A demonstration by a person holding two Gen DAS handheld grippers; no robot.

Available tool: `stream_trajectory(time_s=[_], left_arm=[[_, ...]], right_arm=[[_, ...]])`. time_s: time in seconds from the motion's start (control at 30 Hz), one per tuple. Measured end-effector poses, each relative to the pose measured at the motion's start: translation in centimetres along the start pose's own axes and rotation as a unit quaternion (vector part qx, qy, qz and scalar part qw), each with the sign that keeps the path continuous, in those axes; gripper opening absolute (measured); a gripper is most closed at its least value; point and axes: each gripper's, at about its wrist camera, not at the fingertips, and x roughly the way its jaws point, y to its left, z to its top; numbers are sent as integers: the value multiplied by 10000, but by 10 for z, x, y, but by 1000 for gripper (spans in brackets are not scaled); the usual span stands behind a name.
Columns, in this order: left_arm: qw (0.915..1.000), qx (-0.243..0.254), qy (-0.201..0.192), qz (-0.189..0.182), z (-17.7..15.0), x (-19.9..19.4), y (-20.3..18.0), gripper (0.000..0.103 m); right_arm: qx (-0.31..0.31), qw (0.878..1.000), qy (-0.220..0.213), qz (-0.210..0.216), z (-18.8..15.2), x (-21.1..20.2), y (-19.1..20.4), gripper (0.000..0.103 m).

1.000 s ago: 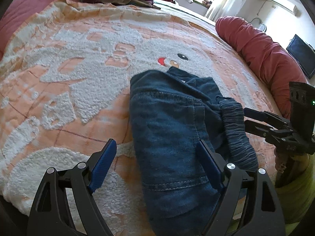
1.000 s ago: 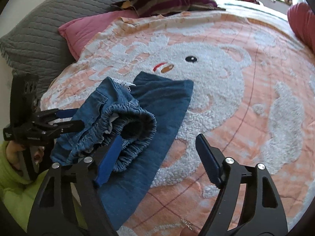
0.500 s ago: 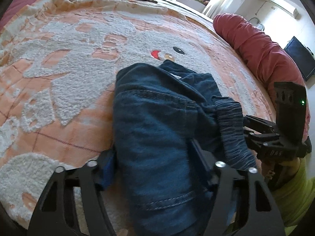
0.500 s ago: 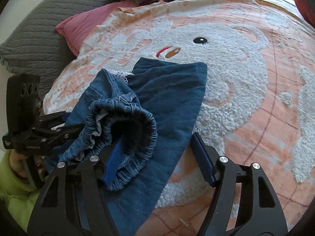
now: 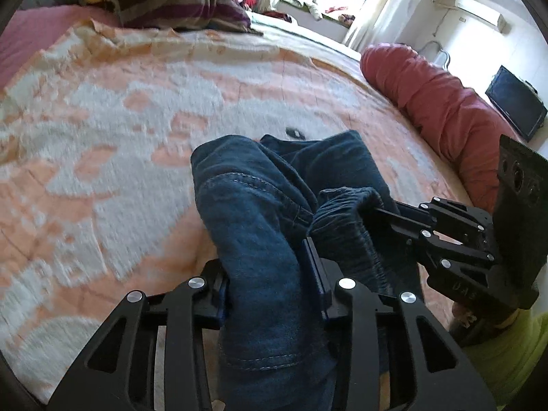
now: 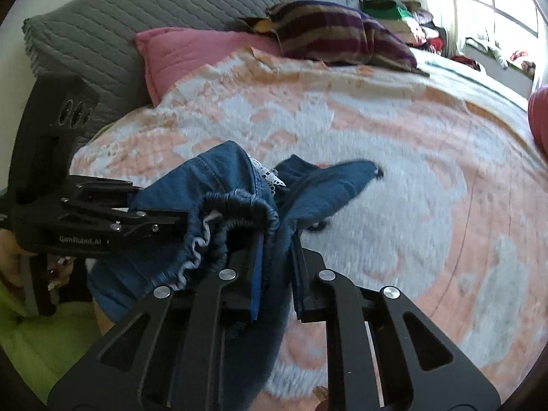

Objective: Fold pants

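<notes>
Both your grippers, wide apart before, are closing: left (image 5: 270, 274) and right (image 6: 275, 267) each pinch the jeans (image 5: 253, 226).

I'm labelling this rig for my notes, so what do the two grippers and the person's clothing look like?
Both the left gripper and the right gripper are matte black linkage frames with silver rivets and blue finger pads. Each carries a black camera block. One frame bears white "GenRobot.AI" lettering. The sleeve is lime green.
</notes>
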Motion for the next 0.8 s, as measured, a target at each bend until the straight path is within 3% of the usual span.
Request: stream_trajectory(time_s=[0.4, 0.8], left_arm=[[9990, 40, -295, 341, 47, 18, 17, 33], [9987, -223, -132, 429, 40, 34, 38, 36]], right_arm=[[-21, 10000, -42, -75, 40, 40, -18, 9], [210, 9992, 224, -238, 29, 61, -30, 9]])
